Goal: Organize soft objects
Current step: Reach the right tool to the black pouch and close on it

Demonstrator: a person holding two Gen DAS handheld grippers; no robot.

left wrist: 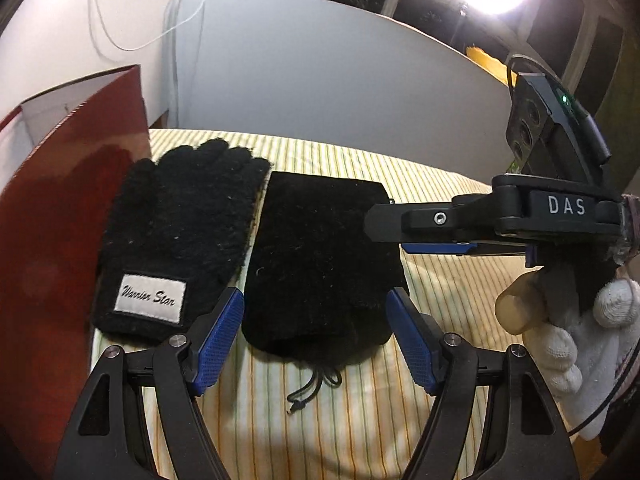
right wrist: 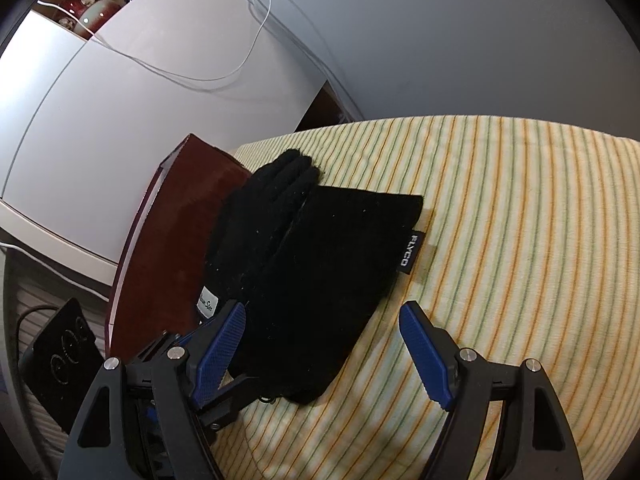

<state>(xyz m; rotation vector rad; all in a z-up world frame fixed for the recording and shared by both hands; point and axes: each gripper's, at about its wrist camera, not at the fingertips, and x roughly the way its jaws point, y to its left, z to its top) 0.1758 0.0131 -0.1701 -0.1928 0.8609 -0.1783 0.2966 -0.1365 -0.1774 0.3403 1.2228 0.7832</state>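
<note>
While the left gripper (left wrist: 316, 320) hangs with its blue pads spread wide apart and nothing between them, the left wrist view shows a black drawstring pouch (left wrist: 320, 264) lying flat on the striped cloth (left wrist: 440, 288) straight ahead of it. Just left of the pouch, touching or nearly so, lies a fuzzy black glove (left wrist: 180, 236) with a white label at its cuff. Left of the glove stands a red bag (left wrist: 60, 220). Right of the pouch, the right gripper (left wrist: 384, 220) reaches in sideways over the pouch's far right corner; from this angle its opening cannot be read. A white-gloved hand (left wrist: 576, 320) grips its handle.

From the right wrist view, the right gripper (right wrist: 322, 340) shows its pads parted and empty, above the pouch (right wrist: 332, 280). Beyond the pouch lies the glove (right wrist: 256, 216), then the red bag (right wrist: 172, 248). Part of the left gripper (right wrist: 224, 392) sits at the pouch's near end.
</note>
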